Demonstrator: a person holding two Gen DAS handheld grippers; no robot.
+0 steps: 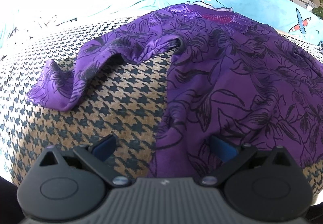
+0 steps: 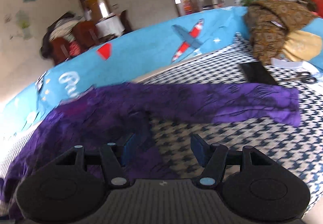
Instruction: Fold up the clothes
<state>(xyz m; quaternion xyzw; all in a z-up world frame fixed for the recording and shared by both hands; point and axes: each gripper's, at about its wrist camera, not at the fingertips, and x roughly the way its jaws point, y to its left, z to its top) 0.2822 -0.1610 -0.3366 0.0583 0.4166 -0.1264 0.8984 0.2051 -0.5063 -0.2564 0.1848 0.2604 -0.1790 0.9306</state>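
While the purple shirt (image 1: 232,74) lies spread on the checked cover (image 1: 113,95), the left gripper (image 1: 163,149) hangs over the shirt's near edge, jaws spread, pinching nothing. One sleeve (image 1: 66,78) trails left of the shirt's body. In the right wrist view, the right gripper (image 2: 161,149) hovers near the shirt (image 2: 84,123), jaws apart and empty; a sleeve (image 2: 242,101) stretches right.

The shirt (image 1: 232,74) is purple with black line-drawn flowers — a red patch at its collar. Under it, the cover (image 1: 121,91) is black-and-tan houndstooth. The sheet (image 2: 145,46) behind is light blue — printed with red-and-white planes.
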